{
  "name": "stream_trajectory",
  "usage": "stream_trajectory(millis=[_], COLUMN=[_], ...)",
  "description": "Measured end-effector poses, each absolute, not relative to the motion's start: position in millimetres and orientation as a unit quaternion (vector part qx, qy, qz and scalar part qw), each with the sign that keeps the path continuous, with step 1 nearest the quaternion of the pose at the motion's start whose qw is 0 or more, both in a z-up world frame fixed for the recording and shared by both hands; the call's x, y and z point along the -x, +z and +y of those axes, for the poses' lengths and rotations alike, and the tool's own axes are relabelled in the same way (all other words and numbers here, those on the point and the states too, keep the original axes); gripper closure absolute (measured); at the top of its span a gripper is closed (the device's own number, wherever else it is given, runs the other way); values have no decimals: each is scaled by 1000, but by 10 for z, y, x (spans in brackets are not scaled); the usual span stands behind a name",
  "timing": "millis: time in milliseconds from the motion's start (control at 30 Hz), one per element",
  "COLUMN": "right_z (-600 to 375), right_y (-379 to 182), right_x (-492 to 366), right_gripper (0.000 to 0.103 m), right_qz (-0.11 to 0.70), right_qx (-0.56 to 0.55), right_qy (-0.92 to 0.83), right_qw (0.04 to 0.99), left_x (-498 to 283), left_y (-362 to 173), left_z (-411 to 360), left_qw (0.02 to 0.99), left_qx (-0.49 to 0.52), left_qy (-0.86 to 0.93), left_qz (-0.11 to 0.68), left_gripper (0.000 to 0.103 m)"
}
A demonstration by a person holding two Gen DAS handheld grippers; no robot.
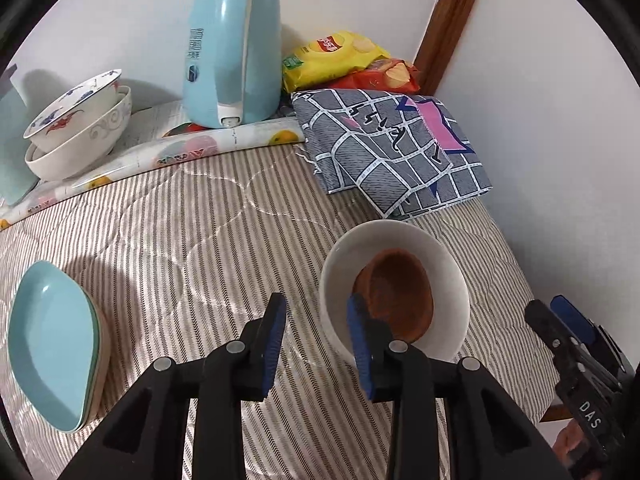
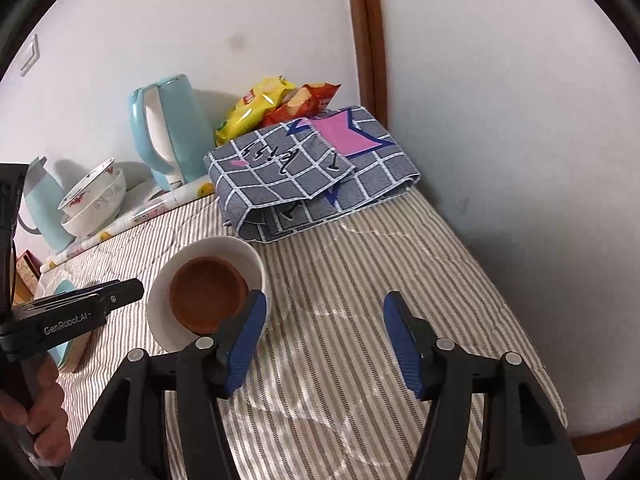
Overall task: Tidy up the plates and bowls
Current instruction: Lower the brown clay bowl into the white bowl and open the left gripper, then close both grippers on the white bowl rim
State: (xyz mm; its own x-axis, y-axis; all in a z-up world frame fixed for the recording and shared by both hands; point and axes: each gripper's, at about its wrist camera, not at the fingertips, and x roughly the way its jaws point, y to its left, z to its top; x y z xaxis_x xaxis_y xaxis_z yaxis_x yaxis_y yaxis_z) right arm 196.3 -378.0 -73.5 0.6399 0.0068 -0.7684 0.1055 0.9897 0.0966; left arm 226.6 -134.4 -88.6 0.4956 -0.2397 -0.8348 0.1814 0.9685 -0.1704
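Note:
A white bowl [image 1: 440,264] [image 2: 240,252] with a smaller brown bowl [image 1: 400,292] [image 2: 204,296] nested inside stands on the striped quilt [image 1: 180,232]. My left gripper [image 1: 317,304] hovers over the bowl's near-left rim, open. Its pads do not press on the wall. From the right wrist view the left gripper [image 2: 136,290] ends just left of the bowl. My right gripper [image 2: 325,298] is open on the bowl's right side with only quilt between its fingers, and the right gripper [image 1: 548,306] shows at the picture's right edge. Stacked teal plates [image 1: 52,344] lie at the left. Two stacked white patterned bowls [image 1: 76,120] [image 2: 94,200] sit at the back left.
At the back stand a light-blue kettle [image 1: 232,56] [image 2: 168,132], chip bags [image 1: 336,56] [image 2: 260,104] and a folded grey checked cloth [image 1: 392,148] [image 2: 308,168]. A pale blue jug [image 2: 44,208] is at the far left. White walls close off the back and right. A hand [image 2: 44,412] holds the left gripper.

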Motion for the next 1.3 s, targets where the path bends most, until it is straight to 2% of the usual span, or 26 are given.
stream_trajectory(millis=[67,167,233,400,500,700,933,1000,1100,1300], right_z=[-3748,-3728,-3729,-3771,-3772,-3689,-3604,-3575,-3528,-3467], right_y=[-758,-776,-770,-775,-775,-770,-810,-847,-929,-1085], right_x=[-1984,-1986,-1966,-1957,-1940,-1961,-2095,-2154,-2270,-2430], right_gripper=[40,28,22,22,22,22,22,26,37,50], right_qz=[429,428,418,413,407,420,438,446,463,490], right_qx=[-65,-69,-72,-92,-98,-78,-74,-71,-60,-57], right_qy=[-23,-22,-23,-23,-9,1,17,15,12,19], right_qw=[901,901,905,906,908,904,896,892,884,870], left_x=[-2252,-2239,-2225,-2176,-2157,-2133,-2236,-2274,-2320,-2424], left_y=[-876,-861,-846,-778,-752,-730,-817,-841,-876,-983], left_z=[-1314,-1277,-1253,-1218,-1191,-1171,-1132,-1135,-1177,-1314], left_qw=[866,870,873,885,887,893,879,876,873,864], left_qx=[30,28,26,23,36,45,50,52,47,30], left_qy=[-117,-109,-104,-94,-101,-112,-105,-109,-116,-126], left_qz=[485,480,476,454,450,434,463,466,472,487], left_gripper=[73,71,64,52,48,48,50,50,50,52])
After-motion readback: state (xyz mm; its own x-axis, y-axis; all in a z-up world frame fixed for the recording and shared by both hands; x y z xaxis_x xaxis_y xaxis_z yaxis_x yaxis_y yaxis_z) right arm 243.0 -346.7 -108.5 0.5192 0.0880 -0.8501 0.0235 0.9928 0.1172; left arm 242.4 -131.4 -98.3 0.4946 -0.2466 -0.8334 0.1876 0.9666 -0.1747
